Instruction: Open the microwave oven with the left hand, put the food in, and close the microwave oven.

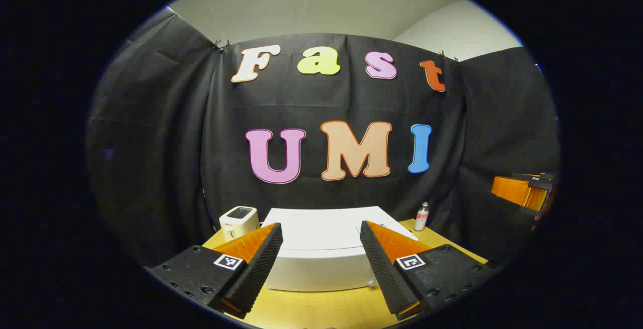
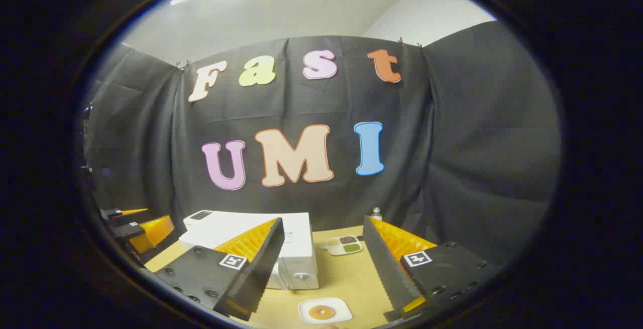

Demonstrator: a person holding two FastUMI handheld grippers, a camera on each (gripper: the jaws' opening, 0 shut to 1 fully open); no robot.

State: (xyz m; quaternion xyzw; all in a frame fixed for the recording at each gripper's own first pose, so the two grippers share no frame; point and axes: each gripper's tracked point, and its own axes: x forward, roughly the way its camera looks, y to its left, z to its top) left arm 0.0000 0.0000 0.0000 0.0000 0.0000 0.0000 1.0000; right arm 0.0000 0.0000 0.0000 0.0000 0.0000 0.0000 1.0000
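A white microwave oven [image 1: 321, 263] stands on the wooden table just ahead of my left gripper [image 1: 320, 226], its door shut. My left gripper is open, its fingers spread on either side of the oven's top, holding nothing. In the right gripper view the microwave oven [image 2: 296, 241] sits left of centre with a knob on its front. A white plate with a round brown piece of food [image 2: 322, 312] lies on the table below my right gripper [image 2: 324, 221]. That gripper is open and holds nothing, hovering above the plate.
A white toaster [image 1: 239, 220] stands left of the oven and a small bottle [image 1: 422, 217] at the back right. A small compartment dish [image 2: 344, 244] lies behind the plate. The other gripper [image 2: 135, 228] shows at the left edge. The wooden table [image 2: 346, 279] has bare room between oven and dish.
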